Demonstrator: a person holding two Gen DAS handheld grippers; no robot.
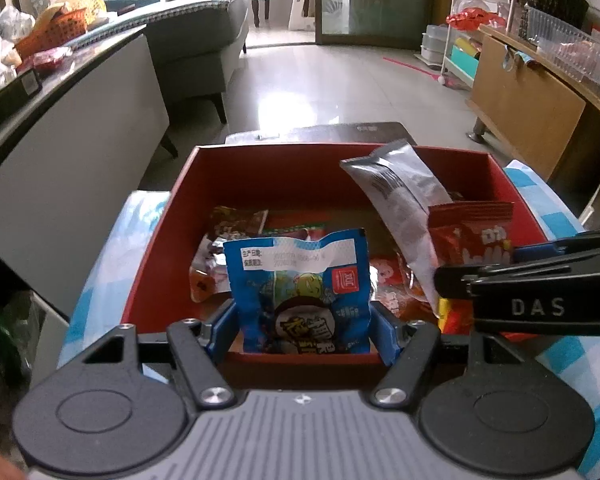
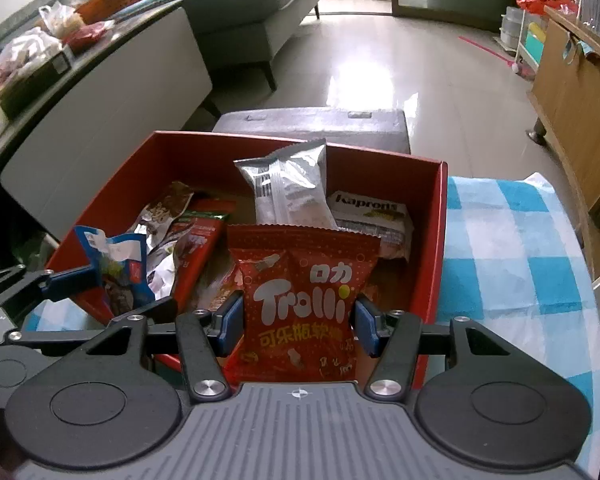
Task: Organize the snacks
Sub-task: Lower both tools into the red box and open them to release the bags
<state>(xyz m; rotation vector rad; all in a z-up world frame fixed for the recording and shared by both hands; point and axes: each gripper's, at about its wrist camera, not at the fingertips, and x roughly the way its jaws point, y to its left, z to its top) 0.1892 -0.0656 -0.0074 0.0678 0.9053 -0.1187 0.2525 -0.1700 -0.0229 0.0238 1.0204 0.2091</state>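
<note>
The left gripper has its jaws closed on the blue packet, which stands upright between them above the near wall of the red box. The right gripper has its jaws closed on the red Trolli bag, likewise upright and over the box interior.

Risks:
- Both packets are soft and air-filled. Excess jaw pressure is likely to crush the contents; too little lets the smooth film slip.
- The two grippers work close together over one box. A sideways move risks a collision.
- Ahead of the right jaws, the silver packet leans upright and could topple if nudged.

Legible markings: "Trolli" on the red bag; "Kaproni" or similar on the white packet ahead and right of the right jaws; "DAS" on the right gripper's body in the left view. The blue packet carries a white date label, too small to read.
</note>
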